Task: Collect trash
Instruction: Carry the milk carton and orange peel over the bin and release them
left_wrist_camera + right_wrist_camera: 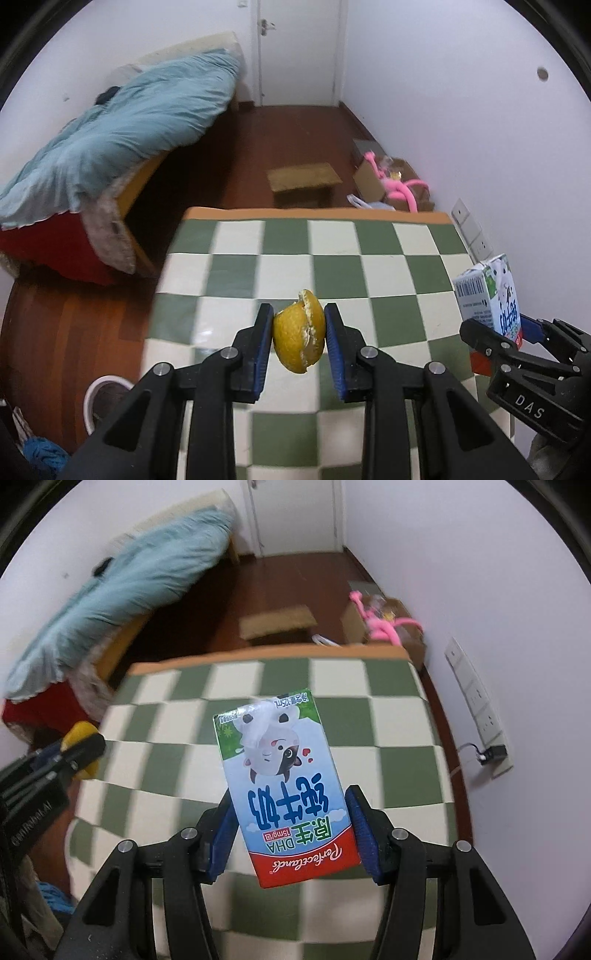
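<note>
My left gripper (pixel 298 325) is shut on a yellow lemon peel (pixel 298 334) and holds it above the green-and-white checkered table (pixel 332 266). My right gripper (pixel 291 812) is shut on a small milk carton (pixel 284 794), held upside down above the same table (pixel 388 738). In the left wrist view the carton (pixel 487 295) and the right gripper (pixel 517 332) show at the far right. In the right wrist view the left gripper (pixel 79 753) with the peel (pixel 79 733) shows at the left edge.
A white bin (pixel 105 402) stands on the wooden floor left of the table. A bed with a blue quilt (pixel 122 129) is at the back left. A low stool (pixel 303 181) and cardboard boxes with a pink toy (pixel 399 181) lie beyond the table. Wall sockets (pixel 476 701) are at the right.
</note>
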`<act>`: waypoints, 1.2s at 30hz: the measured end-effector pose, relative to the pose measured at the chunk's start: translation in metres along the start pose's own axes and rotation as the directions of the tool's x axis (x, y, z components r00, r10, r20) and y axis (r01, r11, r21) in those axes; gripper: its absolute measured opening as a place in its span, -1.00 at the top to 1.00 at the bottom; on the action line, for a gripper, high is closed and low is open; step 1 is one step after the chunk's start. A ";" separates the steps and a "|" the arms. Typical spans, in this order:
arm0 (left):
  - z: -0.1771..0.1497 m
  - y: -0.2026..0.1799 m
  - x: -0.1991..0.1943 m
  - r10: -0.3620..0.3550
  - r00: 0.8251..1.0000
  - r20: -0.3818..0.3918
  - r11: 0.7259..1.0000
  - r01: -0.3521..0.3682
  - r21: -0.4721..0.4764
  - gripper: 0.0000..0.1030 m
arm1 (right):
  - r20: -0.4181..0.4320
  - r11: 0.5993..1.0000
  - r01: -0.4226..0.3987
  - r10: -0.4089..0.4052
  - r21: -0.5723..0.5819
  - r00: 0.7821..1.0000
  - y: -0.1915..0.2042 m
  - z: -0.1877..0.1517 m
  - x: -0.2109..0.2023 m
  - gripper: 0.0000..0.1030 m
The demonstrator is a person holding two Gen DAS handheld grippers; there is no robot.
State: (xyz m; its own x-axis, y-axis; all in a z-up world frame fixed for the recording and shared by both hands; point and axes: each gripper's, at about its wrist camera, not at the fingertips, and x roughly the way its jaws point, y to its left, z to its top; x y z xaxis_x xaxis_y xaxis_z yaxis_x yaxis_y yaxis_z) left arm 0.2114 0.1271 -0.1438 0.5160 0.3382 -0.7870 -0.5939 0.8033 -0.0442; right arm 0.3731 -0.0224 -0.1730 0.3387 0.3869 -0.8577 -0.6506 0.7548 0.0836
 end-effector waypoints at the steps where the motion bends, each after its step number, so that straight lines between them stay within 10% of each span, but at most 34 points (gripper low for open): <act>1: -0.002 0.010 -0.011 0.004 1.000 0.008 1.000 -0.004 -0.010 0.53 | 0.009 1.000 -0.011 0.011 -0.002 1.000 0.009 0.000 -0.007 -0.14; 18: -0.086 0.225 -0.111 0.188 0.982 0.011 0.955 -0.180 -0.237 0.53 | -0.005 0.933 -0.319 0.322 -0.166 0.947 0.260 -0.053 -0.077 -0.13; 36: -0.193 0.389 0.000 0.124 0.952 -0.281 0.853 -0.247 -0.460 0.51 | -0.423 0.897 -0.390 0.276 -0.210 0.863 0.449 -0.155 0.116 -0.12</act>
State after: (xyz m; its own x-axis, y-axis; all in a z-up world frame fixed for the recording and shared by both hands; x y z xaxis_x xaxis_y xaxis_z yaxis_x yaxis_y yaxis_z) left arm -0.1388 0.3446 -0.2795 0.2437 0.2833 -0.9275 -0.9180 0.3758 -0.1264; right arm 0.0143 0.2795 -0.3138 -0.1751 0.3180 -0.9318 -0.8580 0.4150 0.3028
